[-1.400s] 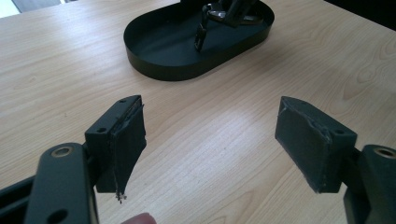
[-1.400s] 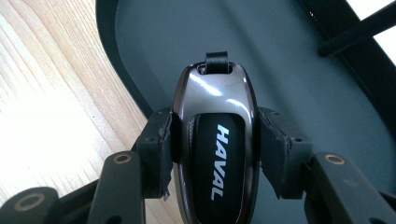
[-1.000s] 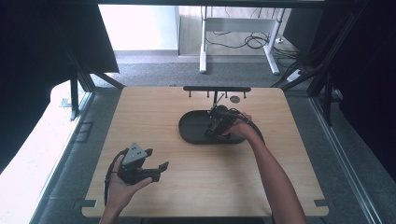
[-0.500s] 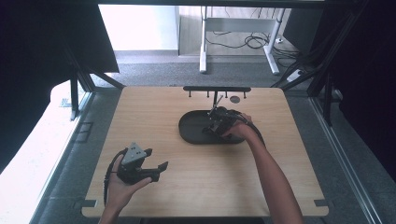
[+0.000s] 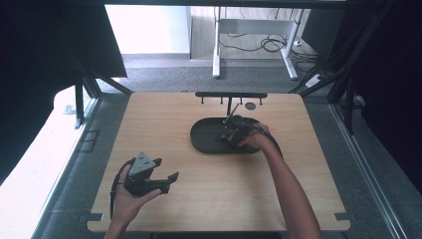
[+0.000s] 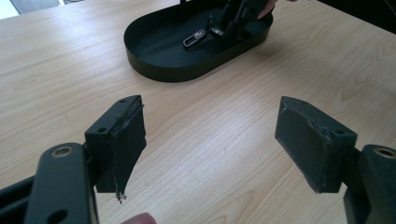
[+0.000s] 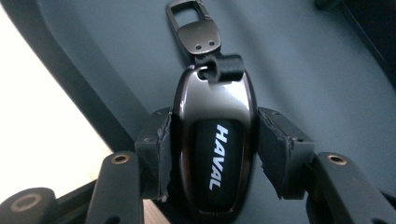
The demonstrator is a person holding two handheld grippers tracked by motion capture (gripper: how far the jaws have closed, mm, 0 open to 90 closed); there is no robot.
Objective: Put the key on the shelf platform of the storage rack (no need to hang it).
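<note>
A key fob (image 7: pixel 215 149) marked HAVAL is being held between the jaws of the right gripper (image 7: pixel 212 154), inside the black tray (image 5: pixel 204 142), and those jaws have just been easing apart. The left gripper (image 6: pixel 210 140) is being held near the tray, over the worktop (image 5: pixel 209 199), jaws wide apart with nothing between them.
</note>
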